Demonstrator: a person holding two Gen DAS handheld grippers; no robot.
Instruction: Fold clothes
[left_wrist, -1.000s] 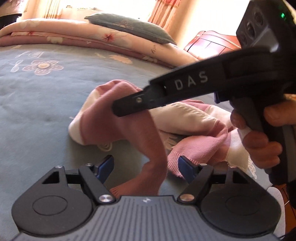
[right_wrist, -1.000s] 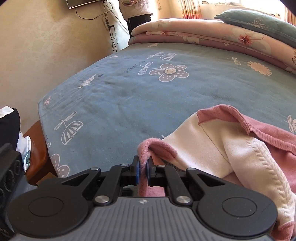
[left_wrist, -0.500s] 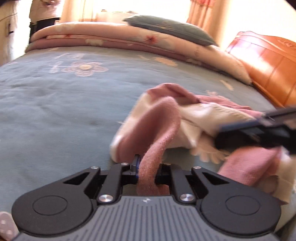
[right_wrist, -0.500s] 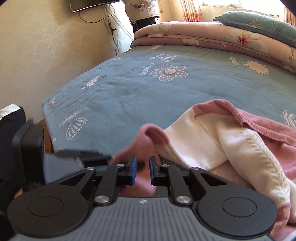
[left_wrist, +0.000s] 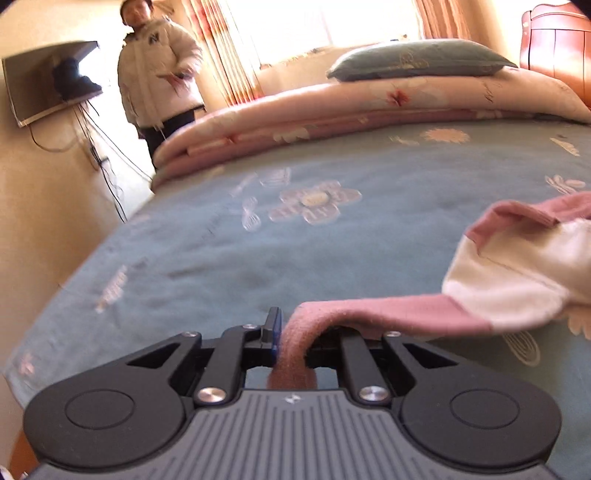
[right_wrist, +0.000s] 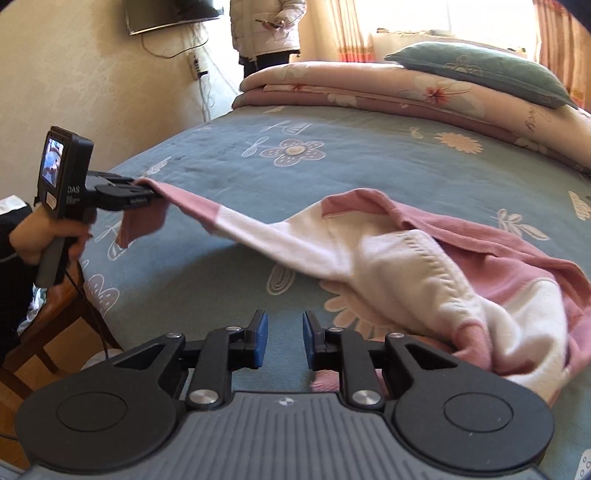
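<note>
One pink sleeve (left_wrist: 369, 314) is clamped in the left fingers (left_wrist: 275, 332) above the blue bedspread (right_wrist: 369, 166); right fingers (right_wrist: 258, 339), just opening, hold nothing.

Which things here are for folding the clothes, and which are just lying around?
For the job: pink and white sweater; left gripper, shut on its pink sleeve; right gripper, open; bed.

Just there: pillow, folded quilt, wall screen, standing person.

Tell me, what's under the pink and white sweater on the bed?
Under the sweater you can see the blue flowered bedcover. The stretched sleeve hangs above it, pinched by the left gripper. Whatever lies beneath the bunched heap is covered, so I can't tell.
</note>
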